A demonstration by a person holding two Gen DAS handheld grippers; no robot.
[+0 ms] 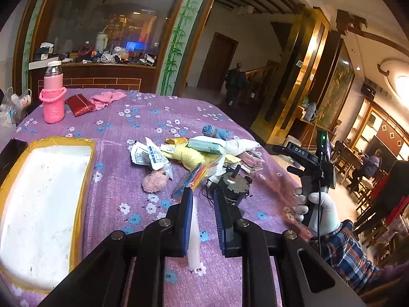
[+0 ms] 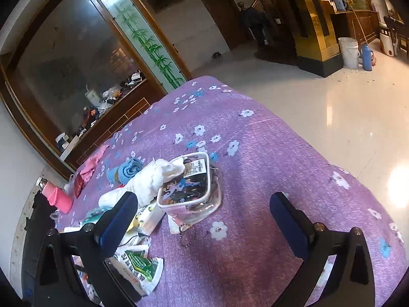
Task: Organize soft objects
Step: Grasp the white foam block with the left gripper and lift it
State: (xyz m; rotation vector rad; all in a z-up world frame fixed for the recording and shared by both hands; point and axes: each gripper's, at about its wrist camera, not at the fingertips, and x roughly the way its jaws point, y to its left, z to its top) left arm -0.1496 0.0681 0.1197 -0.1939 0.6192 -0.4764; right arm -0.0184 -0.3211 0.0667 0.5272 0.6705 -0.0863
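Observation:
My left gripper (image 1: 203,192) is shut on a thin plastic bag (image 1: 198,174) with coloured stripes; a white strip of it hangs down between the blue pads. Beyond it lies a heap of soft things: a yellow towel (image 1: 189,158), a white cloth (image 1: 242,145), a blue cloth (image 1: 214,131) and a pink fluffy ball (image 1: 153,181). My right gripper (image 2: 203,199) stands wide open just above a clear cartoon pouch (image 2: 189,192), pressing on nothing. The white cloth (image 2: 153,176) and blue cloth (image 2: 127,168) lie left of that pouch.
A white foam box (image 1: 87,179) with a yellow taped rim sits at the left. A pink-sleeved bottle (image 1: 53,97), a red packet (image 1: 79,105) and a pink cloth (image 1: 104,99) lie at the back. A black motor (image 1: 232,184) and paper packets (image 1: 150,156) sit among the heap. The table edge drops off at the right.

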